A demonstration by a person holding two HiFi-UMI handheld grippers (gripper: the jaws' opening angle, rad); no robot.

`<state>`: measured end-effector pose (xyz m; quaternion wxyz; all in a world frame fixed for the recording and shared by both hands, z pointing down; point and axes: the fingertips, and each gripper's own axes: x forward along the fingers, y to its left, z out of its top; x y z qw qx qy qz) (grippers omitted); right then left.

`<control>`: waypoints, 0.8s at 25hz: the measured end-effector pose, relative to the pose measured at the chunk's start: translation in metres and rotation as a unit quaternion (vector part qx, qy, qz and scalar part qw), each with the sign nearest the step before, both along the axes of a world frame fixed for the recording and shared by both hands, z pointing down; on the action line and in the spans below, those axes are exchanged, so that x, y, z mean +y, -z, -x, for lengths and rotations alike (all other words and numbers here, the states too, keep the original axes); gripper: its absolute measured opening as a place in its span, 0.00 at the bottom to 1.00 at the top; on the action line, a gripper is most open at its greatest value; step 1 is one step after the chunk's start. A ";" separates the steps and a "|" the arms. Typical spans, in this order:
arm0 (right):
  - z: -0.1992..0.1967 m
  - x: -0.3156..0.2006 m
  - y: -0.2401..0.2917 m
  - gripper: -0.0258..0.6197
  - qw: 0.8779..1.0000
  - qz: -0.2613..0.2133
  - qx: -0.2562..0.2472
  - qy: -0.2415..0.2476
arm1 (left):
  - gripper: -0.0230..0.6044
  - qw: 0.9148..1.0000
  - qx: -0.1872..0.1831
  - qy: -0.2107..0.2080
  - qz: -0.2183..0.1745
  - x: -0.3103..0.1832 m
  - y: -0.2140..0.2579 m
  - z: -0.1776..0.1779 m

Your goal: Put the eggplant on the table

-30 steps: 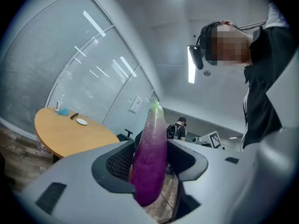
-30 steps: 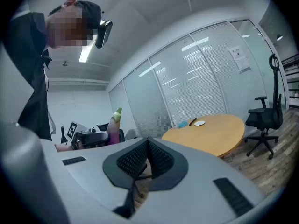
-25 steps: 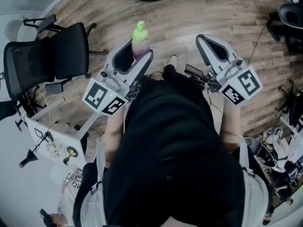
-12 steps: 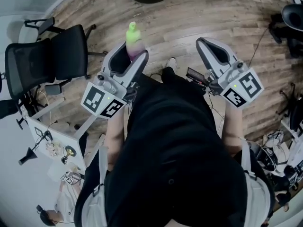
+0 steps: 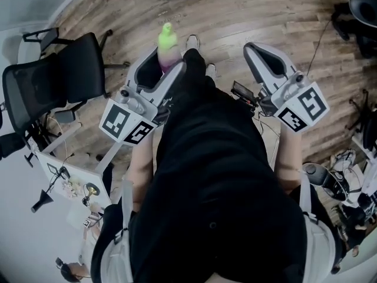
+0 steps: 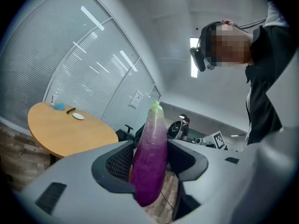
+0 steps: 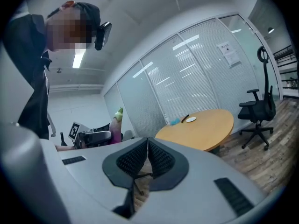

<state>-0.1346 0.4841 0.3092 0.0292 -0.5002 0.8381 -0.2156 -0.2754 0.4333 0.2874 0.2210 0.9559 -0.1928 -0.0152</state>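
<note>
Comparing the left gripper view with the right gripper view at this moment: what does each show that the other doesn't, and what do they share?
Left gripper view only: the purple body of the eggplant, seen close up and clamped in the left gripper. Right gripper view only: the right gripper with its jaws shut together and nothing between them. Both: the round wooden table in front of the blinds, and the eggplant's green tip.

A black office chair (image 5: pixel 59 81) stands at my left on the plank floor (image 5: pixel 283 16) (a cluttered white desk (image 5: pixel 73 173) just beside it).
</note>
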 end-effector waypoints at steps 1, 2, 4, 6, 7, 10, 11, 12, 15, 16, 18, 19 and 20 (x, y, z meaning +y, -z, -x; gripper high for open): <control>-0.002 -0.002 0.000 0.07 1.000 0.001 0.000 -0.004 | 0.41 1.000 0.001 -0.003 0.000 -0.003 0.000 -0.002; -0.003 -0.003 0.000 0.07 1.000 0.001 0.001 -0.009 | 0.41 1.000 0.002 -0.005 0.000 -0.006 -0.001 -0.003; -0.008 -0.006 0.000 0.07 1.000 0.004 0.003 -0.018 | 0.41 1.000 0.004 -0.009 -0.002 -0.015 -0.001 -0.006; -0.016 -0.012 -0.001 0.07 1.000 0.006 0.007 -0.029 | 0.41 1.000 0.005 -0.013 -0.002 -0.028 -0.004 -0.013; -0.022 -0.016 -0.001 0.07 0.999 0.007 0.009 -0.035 | 0.41 1.000 0.007 -0.016 -0.002 -0.035 -0.005 -0.018; -0.040 -0.029 0.000 0.07 0.999 0.010 0.010 -0.051 | 0.41 1.000 0.010 -0.023 -0.004 -0.056 -0.004 -0.035; -0.046 -0.034 0.001 0.07 0.998 0.010 0.012 -0.055 | 0.41 1.000 0.011 -0.025 -0.006 -0.063 -0.004 -0.040; -0.051 -0.039 0.001 0.07 0.998 0.011 0.013 -0.058 | 0.41 1.000 0.012 -0.027 -0.007 -0.069 -0.003 -0.045; -0.068 -0.061 -0.001 0.07 0.998 0.011 0.017 -0.067 | 0.41 0.999 0.016 -0.031 -0.008 -0.094 -0.006 -0.061; -0.074 -0.070 -0.002 0.07 0.997 0.012 0.018 -0.071 | 0.41 0.999 0.016 -0.032 -0.007 -0.103 -0.008 -0.068; -0.085 -0.089 -0.001 0.07 0.997 0.013 0.019 -0.075 | 0.41 0.999 0.018 -0.033 -0.004 -0.123 -0.012 -0.079; -0.088 -0.099 0.001 0.07 0.997 0.012 0.020 -0.076 | 0.41 0.999 0.020 -0.033 -0.003 -0.133 -0.012 -0.083; -0.090 -0.109 0.004 0.07 0.997 0.011 0.023 -0.076 | 0.41 0.999 0.023 -0.032 -0.002 -0.144 -0.012 -0.086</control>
